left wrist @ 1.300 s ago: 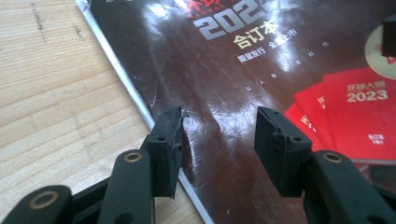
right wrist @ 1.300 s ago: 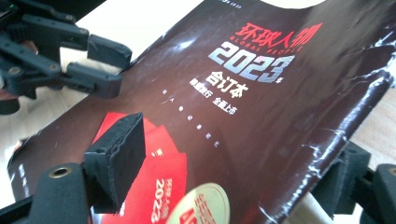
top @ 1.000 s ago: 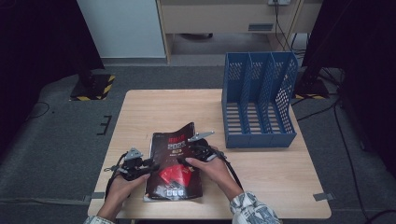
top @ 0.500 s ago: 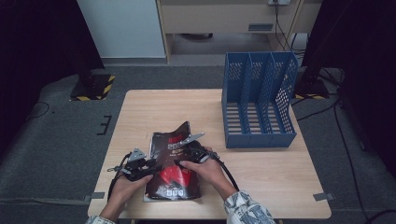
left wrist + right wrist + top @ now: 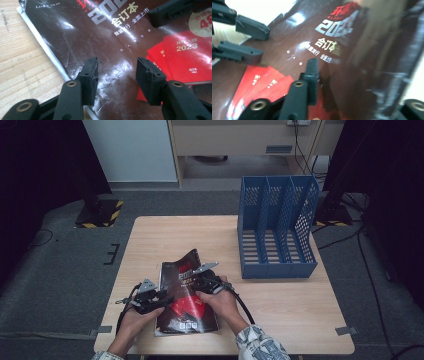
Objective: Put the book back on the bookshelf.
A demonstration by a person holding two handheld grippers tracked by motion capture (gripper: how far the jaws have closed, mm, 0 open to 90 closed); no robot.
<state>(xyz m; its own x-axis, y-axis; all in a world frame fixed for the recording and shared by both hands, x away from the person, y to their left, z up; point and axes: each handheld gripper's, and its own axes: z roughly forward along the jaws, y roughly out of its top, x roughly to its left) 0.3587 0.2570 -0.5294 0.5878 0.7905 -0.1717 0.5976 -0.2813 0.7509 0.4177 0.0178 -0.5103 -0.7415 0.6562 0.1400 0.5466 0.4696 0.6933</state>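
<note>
High cam looks down on table (image 5: 280,320); both gripper cams close on magazine (image 5: 186,306).

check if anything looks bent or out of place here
The magazine stands out: its right cover edge is curled up off the table, pinched in the right claw, and the glossy cover is creased. The blue file rack stands straight.

The blue file rack (image 5: 278,232) stands at the right of the table (image 5: 165,240) and blocks that side. The upper left of the table is bare wood. At the lower middle, the magazine (image 5: 185,307) and both hands fill the space.
</note>
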